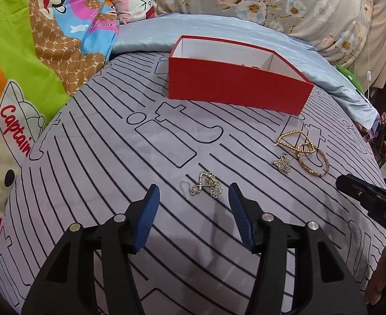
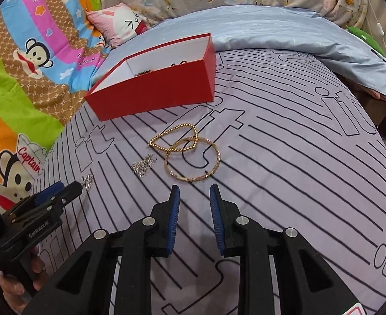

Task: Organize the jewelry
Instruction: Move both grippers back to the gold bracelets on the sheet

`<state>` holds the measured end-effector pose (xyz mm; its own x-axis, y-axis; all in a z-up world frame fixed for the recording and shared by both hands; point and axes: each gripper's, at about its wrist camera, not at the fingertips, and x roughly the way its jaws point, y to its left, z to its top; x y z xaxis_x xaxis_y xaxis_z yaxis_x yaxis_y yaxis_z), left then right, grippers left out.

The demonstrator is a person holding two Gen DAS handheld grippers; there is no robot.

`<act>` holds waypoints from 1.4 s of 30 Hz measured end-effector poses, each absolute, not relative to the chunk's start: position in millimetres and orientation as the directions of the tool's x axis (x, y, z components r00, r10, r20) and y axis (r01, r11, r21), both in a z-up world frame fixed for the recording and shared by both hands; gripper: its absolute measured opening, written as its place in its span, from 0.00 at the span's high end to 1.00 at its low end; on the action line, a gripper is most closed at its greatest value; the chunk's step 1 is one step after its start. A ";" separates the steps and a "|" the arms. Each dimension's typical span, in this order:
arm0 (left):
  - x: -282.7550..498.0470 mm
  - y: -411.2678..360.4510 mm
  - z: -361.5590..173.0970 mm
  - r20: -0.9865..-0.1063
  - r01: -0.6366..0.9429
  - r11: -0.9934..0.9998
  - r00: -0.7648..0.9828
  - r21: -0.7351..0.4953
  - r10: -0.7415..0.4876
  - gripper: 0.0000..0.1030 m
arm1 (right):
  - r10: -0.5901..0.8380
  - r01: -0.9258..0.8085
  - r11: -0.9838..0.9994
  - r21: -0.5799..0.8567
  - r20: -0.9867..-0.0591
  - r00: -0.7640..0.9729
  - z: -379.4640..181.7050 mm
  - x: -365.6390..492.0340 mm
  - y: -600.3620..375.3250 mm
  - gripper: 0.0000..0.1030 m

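A red box (image 1: 234, 82) with a white inside stands open on the striped sheet; it also shows in the right wrist view (image 2: 156, 89), with a few dark pieces inside. A silver earring (image 1: 206, 185) lies just ahead of my open, empty left gripper (image 1: 194, 193). A second silver earring (image 1: 282, 163), a gold beaded bracelet (image 1: 295, 139) and a gold bangle (image 1: 314, 163) lie to the right. In the right wrist view my open, empty right gripper (image 2: 194, 193) is just short of the bangle (image 2: 193, 161), with the beaded bracelet (image 2: 175, 137) and the silver earring (image 2: 144, 166) beyond.
The grey striped sheet (image 1: 114, 157) covers the bed. A cartoon monkey blanket (image 1: 22, 78) lies at the left, a blue satin cover (image 2: 284, 31) and a floral quilt (image 1: 284, 0) behind the box. The left gripper (image 2: 59, 193) shows in the right wrist view.
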<state>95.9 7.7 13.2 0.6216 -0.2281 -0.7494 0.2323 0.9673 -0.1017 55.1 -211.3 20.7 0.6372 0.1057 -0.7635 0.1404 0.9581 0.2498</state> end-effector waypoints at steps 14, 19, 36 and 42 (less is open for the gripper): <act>120.6 -16.5 20.6 -0.758 0.247 0.961 0.600 -0.126 -0.254 0.49 | 0.094 0.148 0.958 0.245 -0.759 0.645 21.1 72.3 -212.6 0.76; 133.9 -44.1 20.5 -0.768 0.264 0.956 0.583 -0.128 -0.264 0.49 | 0.069 0.164 0.960 0.227 -0.759 0.647 21.6 73.2 -217.2 0.76; 159.8 -114.5 5.5 -0.790 0.374 0.924 0.540 -0.082 -0.289 0.54 | 0.062 0.189 0.951 0.246 -0.747 0.661 22.4 79.0 -237.9 0.76; 156.0 -117.3 2.8 -0.772 0.369 0.929 0.586 -0.016 -0.246 0.74 | 0.066 0.188 0.950 0.248 -0.751 0.657 18.6 80.4 -238.3 0.76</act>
